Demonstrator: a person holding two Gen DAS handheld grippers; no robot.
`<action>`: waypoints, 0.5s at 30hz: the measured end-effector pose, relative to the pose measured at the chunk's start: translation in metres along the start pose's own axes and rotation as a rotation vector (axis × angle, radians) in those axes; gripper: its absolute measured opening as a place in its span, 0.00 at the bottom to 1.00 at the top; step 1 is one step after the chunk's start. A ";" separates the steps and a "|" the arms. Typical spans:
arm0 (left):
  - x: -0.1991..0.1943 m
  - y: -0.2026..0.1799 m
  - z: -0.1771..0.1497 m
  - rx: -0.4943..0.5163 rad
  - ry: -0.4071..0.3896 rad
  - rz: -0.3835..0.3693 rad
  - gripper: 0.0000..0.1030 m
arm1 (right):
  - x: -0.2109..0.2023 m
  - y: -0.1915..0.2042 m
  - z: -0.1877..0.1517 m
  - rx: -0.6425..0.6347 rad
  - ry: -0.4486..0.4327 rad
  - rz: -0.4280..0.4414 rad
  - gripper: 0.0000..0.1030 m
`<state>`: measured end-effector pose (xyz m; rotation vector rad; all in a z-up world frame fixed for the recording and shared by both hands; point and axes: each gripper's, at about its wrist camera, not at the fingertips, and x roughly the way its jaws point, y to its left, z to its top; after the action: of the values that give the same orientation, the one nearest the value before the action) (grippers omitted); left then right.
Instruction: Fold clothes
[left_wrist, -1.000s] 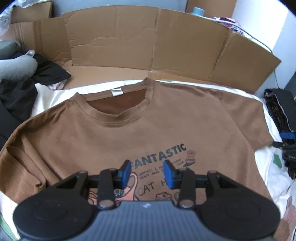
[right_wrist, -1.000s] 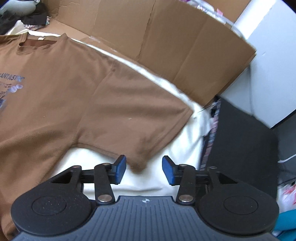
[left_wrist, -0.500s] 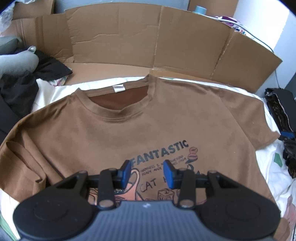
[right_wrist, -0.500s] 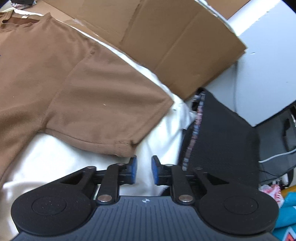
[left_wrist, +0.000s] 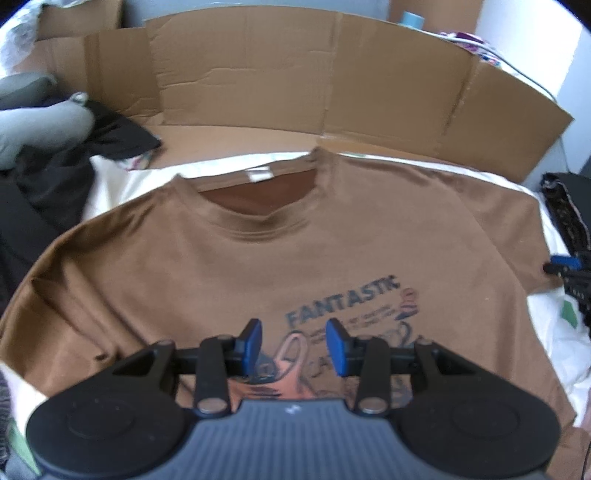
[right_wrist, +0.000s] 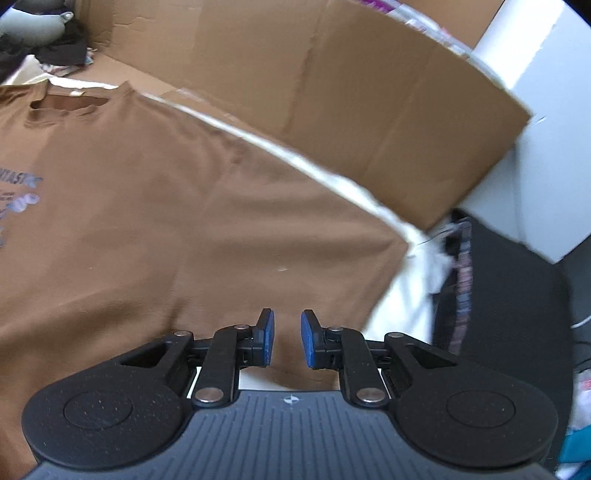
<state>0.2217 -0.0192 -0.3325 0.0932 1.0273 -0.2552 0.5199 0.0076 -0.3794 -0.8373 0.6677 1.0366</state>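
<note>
A brown T-shirt (left_wrist: 258, 266) with a blue "FANTASTIC" cartoon print lies flat, front up, on a white sheet (left_wrist: 110, 177), with its collar toward the cardboard. My left gripper (left_wrist: 294, 345) hovers open over the print, with nothing between its blue pads. In the right wrist view the same T-shirt (right_wrist: 147, 221) spreads to the left. My right gripper (right_wrist: 287, 338) is above the shirt's right sleeve (right_wrist: 295, 240), near the sleeve's lower hem. Its jaws stand narrow with a clear gap, and no cloth is pinched between them.
A folded cardboard wall (left_wrist: 332, 74) stands behind the shirt and runs along the right side (right_wrist: 369, 110). Dark clothes (left_wrist: 44, 177) and a grey garment (left_wrist: 37, 122) are piled at the left. A black object (right_wrist: 498, 295) sits just beyond the sleeve on the right.
The right gripper's jaws have narrowed from wide to a small gap, and it has swung out past the sleeve corner and back over the sleeve. The left gripper has barely moved.
</note>
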 end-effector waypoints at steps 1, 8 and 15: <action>-0.002 0.005 -0.001 -0.007 -0.006 0.013 0.40 | 0.004 0.000 -0.003 0.003 0.013 0.002 0.21; -0.020 0.040 -0.012 -0.028 -0.033 0.106 0.40 | 0.016 -0.006 -0.021 -0.015 0.075 -0.022 0.21; -0.042 0.085 -0.026 -0.070 -0.013 0.245 0.40 | 0.010 -0.004 -0.018 -0.032 0.103 -0.075 0.22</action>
<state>0.2009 0.0753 -0.3133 0.1522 1.0005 0.0031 0.5257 -0.0043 -0.3962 -0.9413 0.7027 0.9439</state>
